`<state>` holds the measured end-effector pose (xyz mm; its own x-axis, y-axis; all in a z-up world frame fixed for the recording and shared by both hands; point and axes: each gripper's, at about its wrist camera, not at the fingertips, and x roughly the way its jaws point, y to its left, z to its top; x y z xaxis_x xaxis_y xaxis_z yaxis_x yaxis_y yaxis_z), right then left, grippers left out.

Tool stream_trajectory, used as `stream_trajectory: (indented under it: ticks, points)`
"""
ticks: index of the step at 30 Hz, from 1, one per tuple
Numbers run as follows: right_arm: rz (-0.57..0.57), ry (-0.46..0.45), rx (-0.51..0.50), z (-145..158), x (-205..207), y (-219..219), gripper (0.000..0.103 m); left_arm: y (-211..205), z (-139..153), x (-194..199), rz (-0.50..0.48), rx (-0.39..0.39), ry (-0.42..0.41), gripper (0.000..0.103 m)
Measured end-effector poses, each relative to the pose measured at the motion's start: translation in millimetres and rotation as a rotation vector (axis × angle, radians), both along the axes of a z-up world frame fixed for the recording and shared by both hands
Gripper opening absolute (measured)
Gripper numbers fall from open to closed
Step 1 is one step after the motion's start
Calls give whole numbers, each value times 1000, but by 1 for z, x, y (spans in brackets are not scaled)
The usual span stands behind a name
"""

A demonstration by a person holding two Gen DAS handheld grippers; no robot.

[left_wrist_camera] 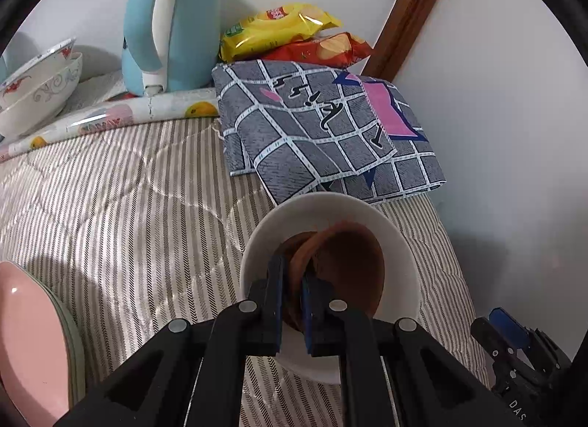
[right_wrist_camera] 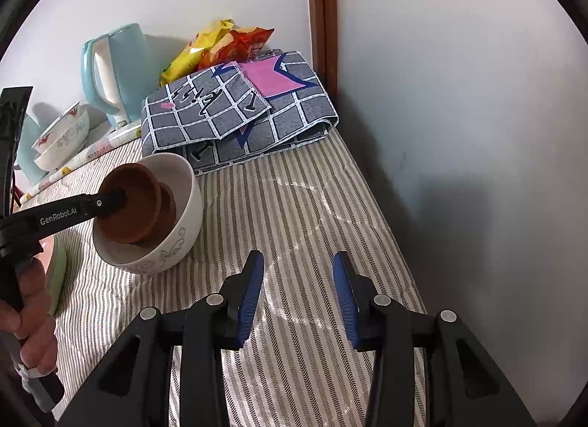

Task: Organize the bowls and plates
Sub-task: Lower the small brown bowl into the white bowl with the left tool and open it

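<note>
My left gripper [left_wrist_camera: 293, 272] is shut on the rim of a small brown bowl [left_wrist_camera: 345, 265], tilted on its side inside a white bowl [left_wrist_camera: 400, 258] on the striped cloth. The right wrist view shows the same brown bowl [right_wrist_camera: 136, 202] in the white bowl [right_wrist_camera: 172, 246], with the left gripper [right_wrist_camera: 114, 200] clamped on its rim. My right gripper [right_wrist_camera: 297, 280] is open and empty, low over the striped cloth to the right of the white bowl. Two stacked patterned bowls [left_wrist_camera: 40, 88] stand at the far left. A pink plate [left_wrist_camera: 29, 346] lies on a green one at the near left.
A light blue kettle [left_wrist_camera: 169, 22] stands at the back by the wall. A folded grey checked cloth [left_wrist_camera: 323, 132] lies behind the white bowl, with yellow and red snack bags [left_wrist_camera: 294, 37] behind it. A white wall [right_wrist_camera: 459, 132] bounds the right side.
</note>
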<state>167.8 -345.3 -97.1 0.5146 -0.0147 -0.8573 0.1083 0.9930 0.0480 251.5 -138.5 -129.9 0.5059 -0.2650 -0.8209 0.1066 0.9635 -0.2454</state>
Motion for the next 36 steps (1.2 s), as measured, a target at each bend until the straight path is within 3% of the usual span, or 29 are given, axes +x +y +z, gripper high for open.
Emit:
stream_trajectory:
  ticks: [17, 22, 36]
  points:
    - [-5, 20, 17, -3, 3, 2, 39, -1, -8, 6, -13, -26, 34, 10]
    - [5, 14, 19, 0, 6, 8, 39, -3, -4, 4, -35, -16, 45, 18]
    - [62, -34, 81, 17, 24, 31, 39, 21, 29, -12, -4, 27, -54, 23]
